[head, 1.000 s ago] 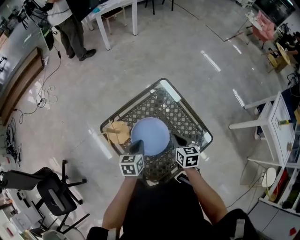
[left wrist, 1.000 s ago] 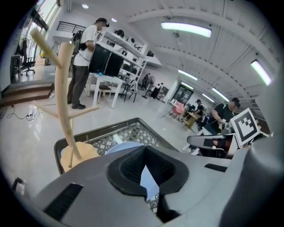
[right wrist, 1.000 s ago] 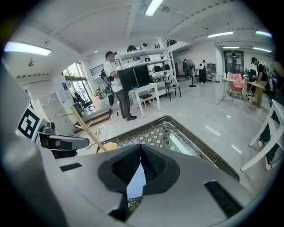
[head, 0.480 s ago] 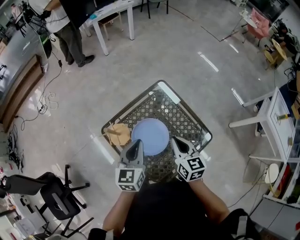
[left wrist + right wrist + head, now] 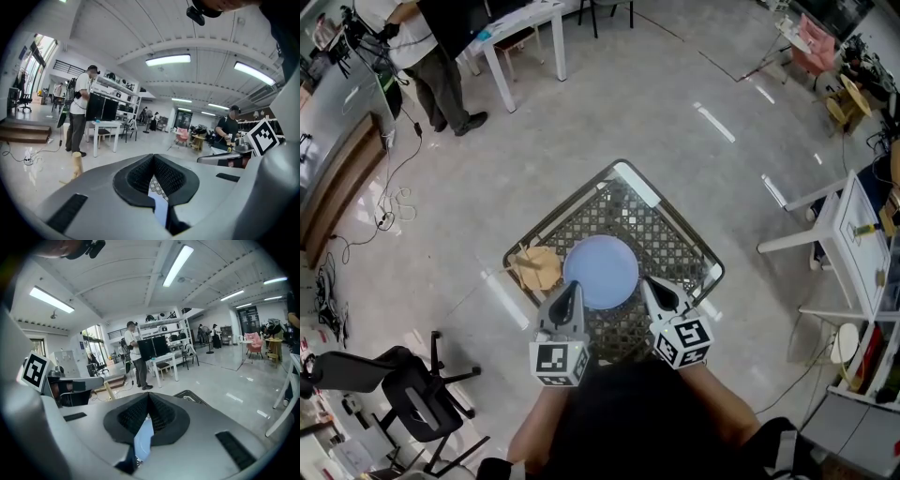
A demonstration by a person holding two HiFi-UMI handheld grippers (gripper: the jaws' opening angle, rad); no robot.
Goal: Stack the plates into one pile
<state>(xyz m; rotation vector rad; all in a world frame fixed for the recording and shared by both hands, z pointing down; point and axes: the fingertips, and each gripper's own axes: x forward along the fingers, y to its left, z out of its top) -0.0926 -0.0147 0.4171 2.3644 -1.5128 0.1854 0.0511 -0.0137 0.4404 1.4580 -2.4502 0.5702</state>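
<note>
A pile of light blue plates [image 5: 600, 272] lies on a small black lattice table [image 5: 661, 234] in the head view. My left gripper [image 5: 570, 287] hangs above the pile's near left edge, shut and empty. Above the near right edge my right gripper [image 5: 651, 283] is also shut, with nothing in it. In the left gripper view the jaws of the left gripper [image 5: 153, 157] meet, and a sliver of the blue plates [image 5: 159, 211] shows below them. The right gripper [image 5: 148, 395] is likewise shut in its own view, above a strip of the blue plates [image 5: 143, 442].
A tan wooden stand [image 5: 536, 266] sits on the table's left corner. A black office chair [image 5: 412, 398] is at lower left and a white rack [image 5: 862, 248] at right. A person [image 5: 431, 47] stands by a white table [image 5: 525, 21] at the top left, near floor cables [image 5: 389, 202].
Both grippers have risen from the plate pile's near edges toward the head camera, still shut. The blue plates have stayed on the table.
</note>
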